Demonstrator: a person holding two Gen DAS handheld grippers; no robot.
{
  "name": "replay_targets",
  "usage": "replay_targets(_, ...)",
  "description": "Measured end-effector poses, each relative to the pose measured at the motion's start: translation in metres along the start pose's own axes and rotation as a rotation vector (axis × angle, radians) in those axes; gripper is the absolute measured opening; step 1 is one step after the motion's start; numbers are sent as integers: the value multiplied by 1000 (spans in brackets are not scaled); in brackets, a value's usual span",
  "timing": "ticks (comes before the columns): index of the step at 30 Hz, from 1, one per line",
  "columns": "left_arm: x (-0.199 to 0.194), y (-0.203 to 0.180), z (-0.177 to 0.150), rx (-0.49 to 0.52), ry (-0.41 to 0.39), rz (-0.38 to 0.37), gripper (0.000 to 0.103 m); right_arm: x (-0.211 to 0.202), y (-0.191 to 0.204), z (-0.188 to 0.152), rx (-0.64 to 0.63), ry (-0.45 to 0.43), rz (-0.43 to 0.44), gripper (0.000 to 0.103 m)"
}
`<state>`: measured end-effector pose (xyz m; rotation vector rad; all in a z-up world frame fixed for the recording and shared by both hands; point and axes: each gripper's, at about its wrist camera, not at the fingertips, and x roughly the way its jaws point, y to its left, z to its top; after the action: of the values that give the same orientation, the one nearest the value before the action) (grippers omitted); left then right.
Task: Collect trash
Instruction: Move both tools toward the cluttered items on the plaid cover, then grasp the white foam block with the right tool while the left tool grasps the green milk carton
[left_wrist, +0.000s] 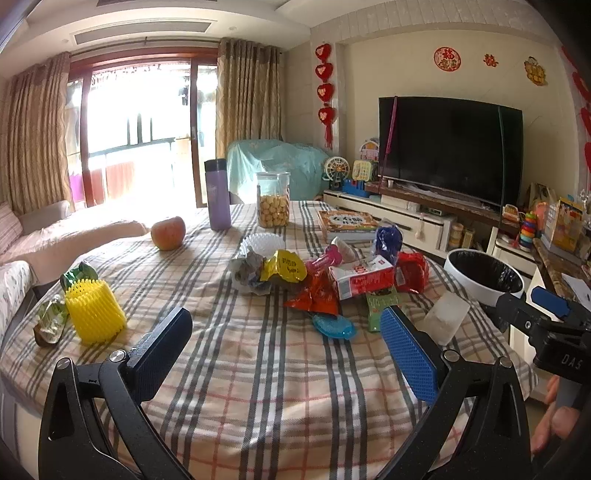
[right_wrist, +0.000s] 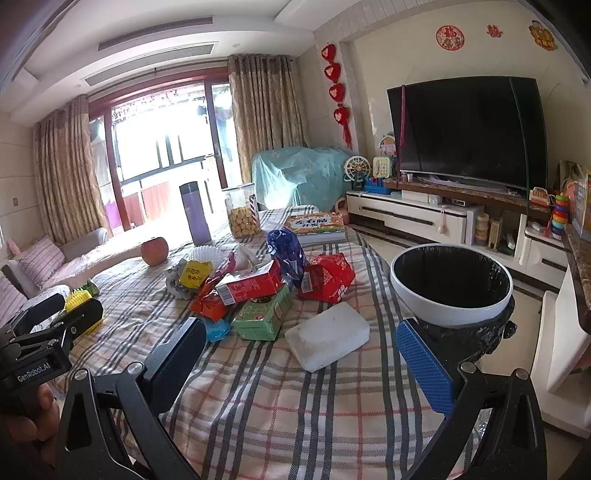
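Note:
A pile of trash lies mid-table on the checked cloth (left_wrist: 258, 369): a yellow wrapper (left_wrist: 284, 266), a red-and-white carton (left_wrist: 360, 280), an orange wrapper (left_wrist: 316, 295), a blue bag (left_wrist: 388, 240), a red bag (left_wrist: 412, 271) and a green box (right_wrist: 262, 314). A white foam block (right_wrist: 327, 334) lies nearest, by the table's right edge. Just past that edge stands a white bin with a black liner (right_wrist: 450, 288). My left gripper (left_wrist: 286, 317) is open above the cloth, short of the pile. My right gripper (right_wrist: 301, 326) is open, with the foam block just ahead of its fingers.
An apple (left_wrist: 168, 232), a purple bottle (left_wrist: 218, 195), a cookie jar (left_wrist: 273, 201) and a book (left_wrist: 347, 221) stand at the far side. A yellow foam net (left_wrist: 94, 314) and a small bottle (left_wrist: 50, 321) lie at the left. TV cabinet (right_wrist: 424, 218) on the right.

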<state>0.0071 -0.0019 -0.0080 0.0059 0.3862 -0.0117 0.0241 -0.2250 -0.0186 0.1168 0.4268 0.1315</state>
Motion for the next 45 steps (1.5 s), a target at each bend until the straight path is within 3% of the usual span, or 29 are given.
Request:
replay_targets(11,23,-7,-9,44,50,-8,103,22,-18,-7,39,84,-20,103)
replay_targets(16,43,-12,-13,62,146,-41,103,42,-32,-9,74,157,-11,103)
replay_targets(17,49,-12,-13,106,152,-29,103,46,-34,-10,78,171,-8,103)
replay_targets(23,77,-23,-15,110,234,-91,103,82,-51,-15,125,303,69,103)
replay_targets(30,100,-34,-16,111,301,-134,103,114,-68,-15,209,356,101,102)
replay_targets(33,110,-39,-14,122,317,-147,103,122,-68,-15,207,368,113,89)
replay_targets(35,117,-44,-13,129,327,-156,103,125,-71,-16,219,371,117,62)
replay_targets(38,126,-51,-11,130,344,-179,103,123,-80,-15,263,362,145,46)
replay_targets(41,137,-62,-9,136,362,-203,103,116,-89,-13,290,345,166,36)
replay_targets(45,152,-81,-6,141,379,-237,103,112,-90,-14,281,344,170,35)
